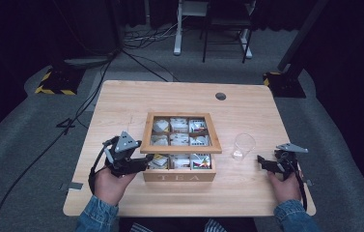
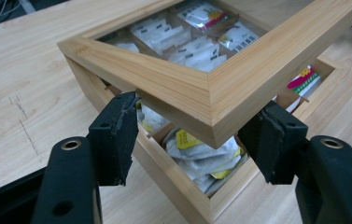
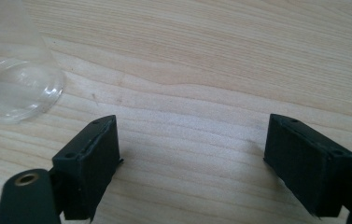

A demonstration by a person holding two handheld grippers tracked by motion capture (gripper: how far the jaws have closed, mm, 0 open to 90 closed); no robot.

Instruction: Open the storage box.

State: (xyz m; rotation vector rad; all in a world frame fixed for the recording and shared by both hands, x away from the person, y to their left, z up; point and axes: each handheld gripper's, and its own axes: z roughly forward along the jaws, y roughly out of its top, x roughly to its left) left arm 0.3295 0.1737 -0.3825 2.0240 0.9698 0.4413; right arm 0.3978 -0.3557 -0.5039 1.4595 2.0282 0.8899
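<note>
A wooden tea box stands mid-table, its windowed lid raised at the front so the front row of tea bags shows beneath it. My left gripper is at the lid's front-left corner. In the left gripper view the lid's corner sits between the spread jaws of this gripper, whose tips lie just under its lower edges, above tea bags in the corner compartment. My right gripper rests low at the table's right, open and empty, next to a clear plastic cup.
The wooden table has a round cable hole at the back. Bare wood lies to the left of the box and behind it. Cables and stand legs are on the grey floor beyond the table.
</note>
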